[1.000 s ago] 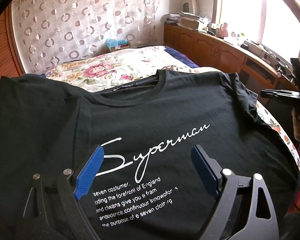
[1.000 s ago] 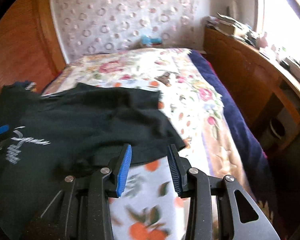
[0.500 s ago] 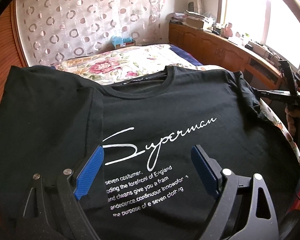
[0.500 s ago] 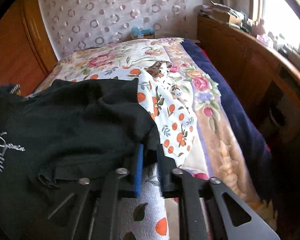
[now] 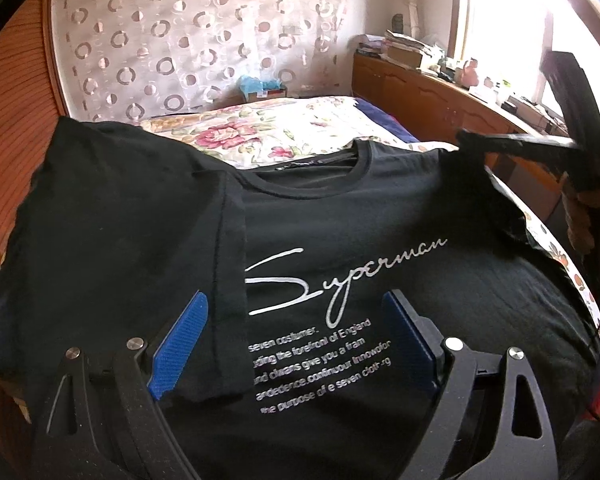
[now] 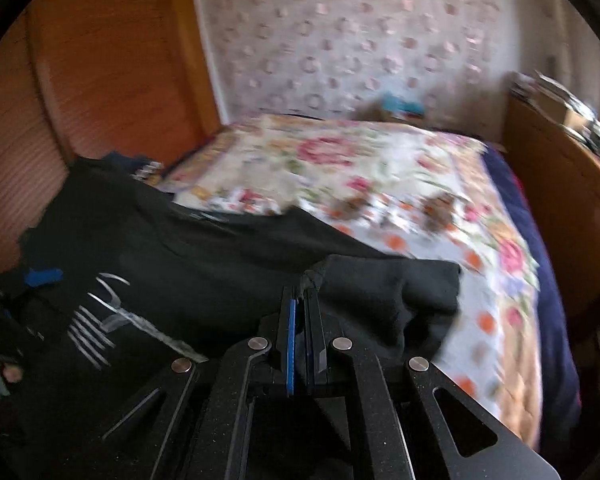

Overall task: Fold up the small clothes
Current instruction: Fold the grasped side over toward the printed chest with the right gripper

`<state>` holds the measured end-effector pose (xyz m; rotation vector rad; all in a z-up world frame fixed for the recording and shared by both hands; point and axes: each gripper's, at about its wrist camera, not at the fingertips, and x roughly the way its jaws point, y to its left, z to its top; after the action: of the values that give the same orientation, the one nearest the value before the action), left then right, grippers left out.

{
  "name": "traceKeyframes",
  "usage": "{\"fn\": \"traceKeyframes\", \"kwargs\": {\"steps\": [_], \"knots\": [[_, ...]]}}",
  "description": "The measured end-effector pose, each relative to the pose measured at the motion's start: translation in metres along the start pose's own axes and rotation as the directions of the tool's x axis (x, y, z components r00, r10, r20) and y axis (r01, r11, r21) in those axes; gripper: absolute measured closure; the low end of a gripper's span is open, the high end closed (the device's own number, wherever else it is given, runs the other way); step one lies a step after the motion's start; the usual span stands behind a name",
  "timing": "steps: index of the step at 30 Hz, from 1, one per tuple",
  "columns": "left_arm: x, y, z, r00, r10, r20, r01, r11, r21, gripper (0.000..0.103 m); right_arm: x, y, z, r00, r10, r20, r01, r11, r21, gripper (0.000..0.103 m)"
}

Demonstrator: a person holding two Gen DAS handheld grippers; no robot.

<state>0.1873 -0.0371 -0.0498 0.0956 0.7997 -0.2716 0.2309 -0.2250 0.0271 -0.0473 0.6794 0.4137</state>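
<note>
Right claw (image 6: 300, 312) pinches the black shirt's (image 5: 380, 220) sleeve; left claw (image 5: 296, 336) hangs spread over its chest print.

Free room lies over the flowered bed (image 6: 340, 168) at upper centre; the wooden cabinet (image 6: 560, 208) at right and the wooden panel (image 6: 112, 72) at upper left close the sides.

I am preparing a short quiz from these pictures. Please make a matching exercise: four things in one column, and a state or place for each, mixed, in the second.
1. left hand-held gripper
2. right hand-held gripper
3. black T-shirt
4. blue box

A. at the far end of the bed
B. shut on a sleeve
C. open
D. left side folded in

Pairs: 1-C, 2-B, 3-D, 4-A
</note>
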Motion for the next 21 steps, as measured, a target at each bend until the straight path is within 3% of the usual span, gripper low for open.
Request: {"fn": "traceKeyframes", "kwargs": {"steps": [5, 9, 11, 12, 17, 21], "knots": [[-0.002, 0.006, -0.002, 1.000, 0.011, 0.007, -0.010, 1.000, -0.022, 0.014, 0.024, 0.025, 0.031, 0.997, 0.083, -0.002, -0.083, 0.994, -0.068, 0.100], [-0.002, 0.008, -0.002, 1.000, 0.017, 0.009, -0.017, 0.999, -0.030, 0.014, 0.044, 0.030, 0.044, 0.999, 0.043, -0.025, -0.046, 0.989, -0.138, 0.099], [-0.002, 0.009, -0.003, 1.000, 0.016, 0.011, -0.015, 0.999, -0.033, 0.014, 0.051, 0.027, 0.049, 0.999, 0.049, -0.024, -0.052, 0.991, -0.124, 0.083], [-0.003, 0.009, -0.003, 1.000, 0.017, 0.012, -0.016, 0.999, -0.033, 0.014, 0.049, 0.024, 0.048, 0.999, 0.034, -0.020, -0.036, 0.992, -0.123, 0.075], [-0.002, 0.007, -0.003, 1.000, 0.020, 0.014, -0.019, 0.999, -0.031, 0.014, 0.028, 0.026, 0.031, 1.000, 0.001, -0.018, -0.002, 0.996, -0.091, 0.074], [-0.004, 0.009, -0.004, 1.000, 0.011, 0.019, -0.011, 0.999, -0.036, 0.014, 0.012, 0.035, 0.000, 0.998, -0.016, -0.067, 0.010, 0.996, -0.090, 0.074]]}}
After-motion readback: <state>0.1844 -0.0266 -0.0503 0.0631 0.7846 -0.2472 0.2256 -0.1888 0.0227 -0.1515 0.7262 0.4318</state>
